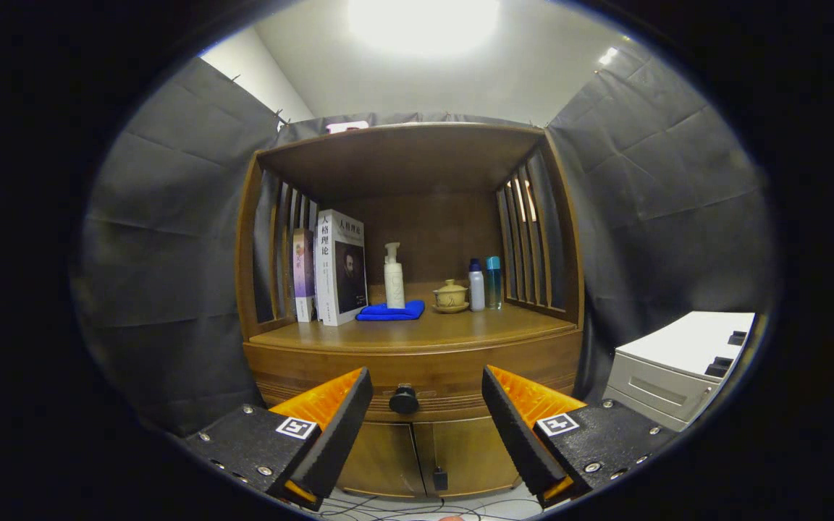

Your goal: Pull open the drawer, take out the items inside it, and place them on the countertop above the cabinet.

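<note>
A wooden cabinet (417,362) stands ahead of me, its drawer (460,387) closed under the countertop (424,329). The drawer's round dark knob (403,399) lies beyond my fingers, in line with the gap between them. My gripper (428,398) is open and holds nothing, its two fingers spread wide to either side of the knob and short of it. What the drawer holds is hidden.
On the countertop stand two books (334,268), a white pump bottle (394,278), a folded blue cloth (391,312), a small lidded cup (451,295) and two slim bottles (486,284). Cabinet doors (424,456) sit below the drawer. A white unit (677,369) stands to the right. Cables lie on the floor.
</note>
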`<state>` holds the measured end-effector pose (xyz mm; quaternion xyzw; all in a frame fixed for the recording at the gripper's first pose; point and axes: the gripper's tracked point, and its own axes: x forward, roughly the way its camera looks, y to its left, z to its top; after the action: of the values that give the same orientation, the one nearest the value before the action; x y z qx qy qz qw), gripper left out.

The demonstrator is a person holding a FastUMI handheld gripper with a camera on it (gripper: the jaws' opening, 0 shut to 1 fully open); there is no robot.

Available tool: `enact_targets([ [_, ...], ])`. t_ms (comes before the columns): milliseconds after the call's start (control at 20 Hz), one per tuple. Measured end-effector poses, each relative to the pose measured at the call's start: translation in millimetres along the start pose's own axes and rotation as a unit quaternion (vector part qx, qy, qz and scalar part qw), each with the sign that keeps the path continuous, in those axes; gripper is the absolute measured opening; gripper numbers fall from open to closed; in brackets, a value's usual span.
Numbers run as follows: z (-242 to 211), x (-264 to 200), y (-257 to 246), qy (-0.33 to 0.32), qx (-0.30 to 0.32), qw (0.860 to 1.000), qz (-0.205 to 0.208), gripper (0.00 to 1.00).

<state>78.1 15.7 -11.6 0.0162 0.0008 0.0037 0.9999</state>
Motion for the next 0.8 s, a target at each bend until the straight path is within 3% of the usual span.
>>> enact_targets([
  [550, -81, 76, 20, 0.071, -0.007, 0.997, 0.039, 0.95],
  [800, -99, 94, 13, 0.083, -0.027, 0.996, 0.006, 0.94],
])
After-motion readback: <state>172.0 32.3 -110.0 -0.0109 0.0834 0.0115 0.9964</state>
